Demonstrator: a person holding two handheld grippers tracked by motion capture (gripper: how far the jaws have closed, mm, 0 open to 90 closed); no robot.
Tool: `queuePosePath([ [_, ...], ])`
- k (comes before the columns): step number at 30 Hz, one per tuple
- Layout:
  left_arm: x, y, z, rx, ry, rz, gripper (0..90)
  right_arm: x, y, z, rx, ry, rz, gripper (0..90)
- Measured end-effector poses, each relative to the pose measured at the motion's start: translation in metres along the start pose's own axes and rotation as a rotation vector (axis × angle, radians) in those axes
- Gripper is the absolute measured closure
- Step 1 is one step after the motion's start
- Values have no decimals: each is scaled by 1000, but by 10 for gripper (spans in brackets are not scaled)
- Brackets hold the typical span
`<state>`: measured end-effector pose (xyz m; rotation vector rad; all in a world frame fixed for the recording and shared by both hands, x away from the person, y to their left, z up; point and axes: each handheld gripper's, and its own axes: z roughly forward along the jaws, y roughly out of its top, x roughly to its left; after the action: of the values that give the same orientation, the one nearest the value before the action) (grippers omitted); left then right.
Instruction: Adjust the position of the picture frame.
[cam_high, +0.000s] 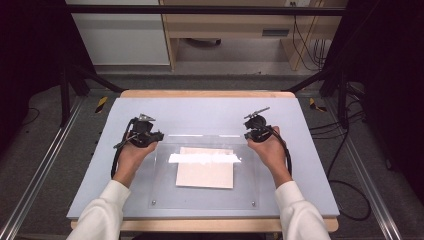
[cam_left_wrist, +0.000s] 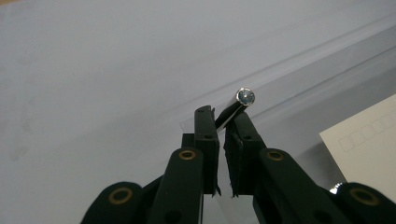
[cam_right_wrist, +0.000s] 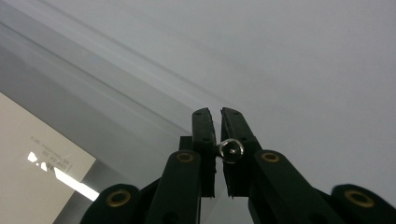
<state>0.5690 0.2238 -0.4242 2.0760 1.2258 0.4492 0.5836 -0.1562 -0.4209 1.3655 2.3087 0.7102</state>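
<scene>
A matte grey surface (cam_high: 210, 112) carries a clear acrylic sheet (cam_high: 202, 192) over a cream envelope (cam_high: 205, 175). The left tool (cam_high: 150, 134) and right tool (cam_high: 251, 133) are each clamped on a shiny metal standoff (cam_left_wrist: 237, 105) at the sheet's far corners. The envelope's print is too small to read.

We see a grey table (cam_high: 310, 150) on a grey floor (cam_high: 45, 140), black frame bars (cam_high: 200, 10) around it, a white cabinet (cam_high: 120, 30) and wooden desk (cam_high: 225, 25) behind, cables (cam_high: 350, 195) trailing right
</scene>
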Motion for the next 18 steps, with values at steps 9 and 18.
queuePosePath([
  [9, 1, -12, 11, 13, 17, -13, 838, -1, -4, 18, 19, 24, 31, 849],
  [18, 0, -19, 15, 18, 25, -4, 843, 1, -10, 24, 13, 24, 31, 849],
])
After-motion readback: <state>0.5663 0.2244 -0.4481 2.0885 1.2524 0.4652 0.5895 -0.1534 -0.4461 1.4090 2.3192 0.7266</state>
